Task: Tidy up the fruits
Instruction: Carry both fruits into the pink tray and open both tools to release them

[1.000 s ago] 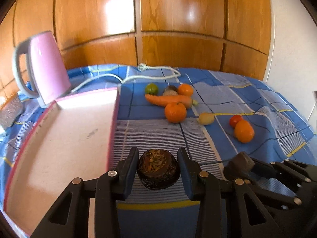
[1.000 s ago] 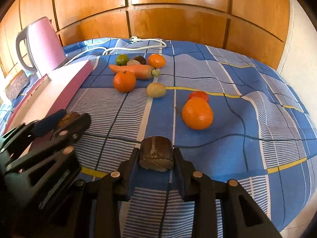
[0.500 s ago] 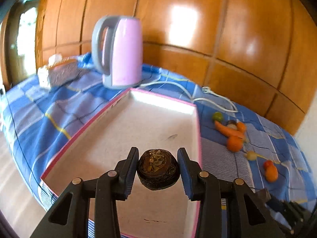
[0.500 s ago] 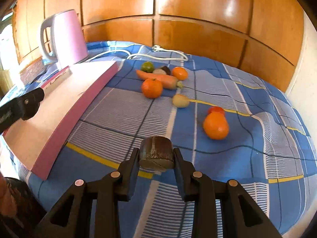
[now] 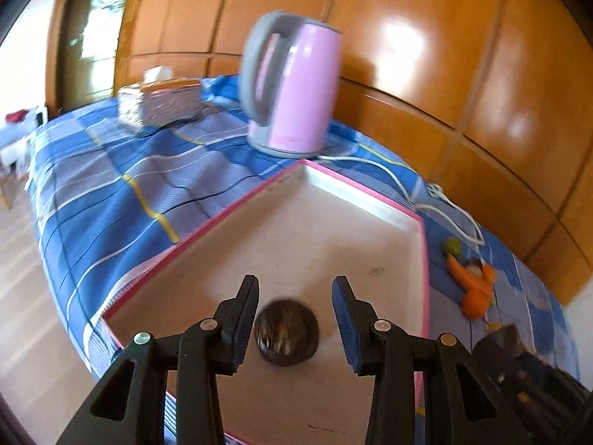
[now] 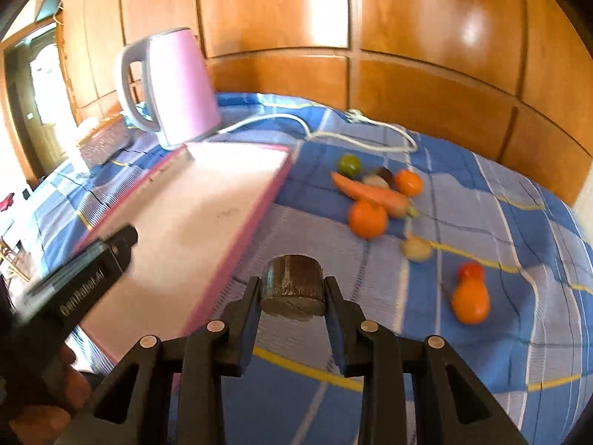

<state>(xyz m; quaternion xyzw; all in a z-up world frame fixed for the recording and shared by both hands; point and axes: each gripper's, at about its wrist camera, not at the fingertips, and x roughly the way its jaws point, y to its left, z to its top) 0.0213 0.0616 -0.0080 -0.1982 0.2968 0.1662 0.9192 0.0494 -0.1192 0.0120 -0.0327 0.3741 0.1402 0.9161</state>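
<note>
My left gripper is open above the pink-rimmed tray. A dark round fruit lies on the tray floor between and below the fingers, free of them. My right gripper is shut on a dark brown cut fruit piece, held above the blue cloth just right of the tray. The left gripper shows over the tray in the right wrist view. Oranges, a carrot, a lime, a pale small fruit and a red one lie on the cloth.
A pink kettle stands behind the tray, its white cord trailing across the blue checked cloth. A tissue box sits at the far left. Wooden panels back the bed. The bed's left edge drops to the floor.
My left gripper has opened and dropped the dark round fruit onto the tray floor. The right gripper has moved closer to the tray, still holding its piece.
</note>
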